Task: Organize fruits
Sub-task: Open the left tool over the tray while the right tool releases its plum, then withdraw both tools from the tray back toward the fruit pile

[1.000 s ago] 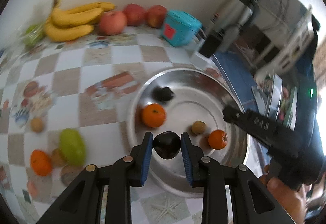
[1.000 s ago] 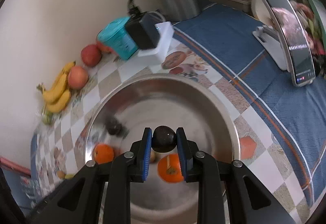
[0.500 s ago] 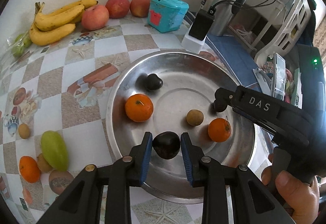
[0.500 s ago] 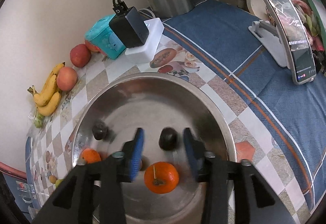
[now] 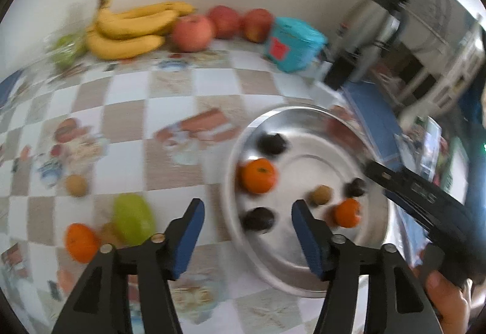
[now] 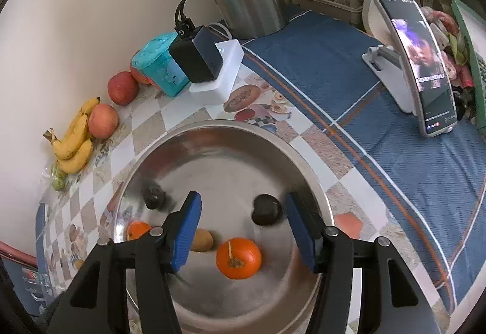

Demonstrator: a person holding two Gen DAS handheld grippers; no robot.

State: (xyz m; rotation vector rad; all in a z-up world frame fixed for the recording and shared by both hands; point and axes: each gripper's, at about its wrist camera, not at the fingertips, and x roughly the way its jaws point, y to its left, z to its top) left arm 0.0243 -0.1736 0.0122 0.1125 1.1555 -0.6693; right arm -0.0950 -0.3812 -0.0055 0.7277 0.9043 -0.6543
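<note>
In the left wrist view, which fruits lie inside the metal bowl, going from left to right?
Large orange → dark fruit → small brown fruit → small orange, all in the metal bowl.

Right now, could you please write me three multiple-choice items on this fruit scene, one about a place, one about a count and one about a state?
1. Where does the green fruit lie?
A. in the steel bowl
B. on the checked cloth, outside the bowl
C. on top of the bananas

2. How many oranges lie inside the steel bowl?
A. one
B. two
C. four

3. How does the left gripper stand?
A. open, holding nothing
B. shut on a dark fruit
C. shut on an orange

Answers:
1 B: the left wrist view shows it on the cloth, left of the bowl, near an orange that is also outside.
2 B: one orange sits by the bowl's left side and another towards its right.
3 A: its fingers are spread wide, and the dark fruit rests in the bowl between them, untouched.
</note>
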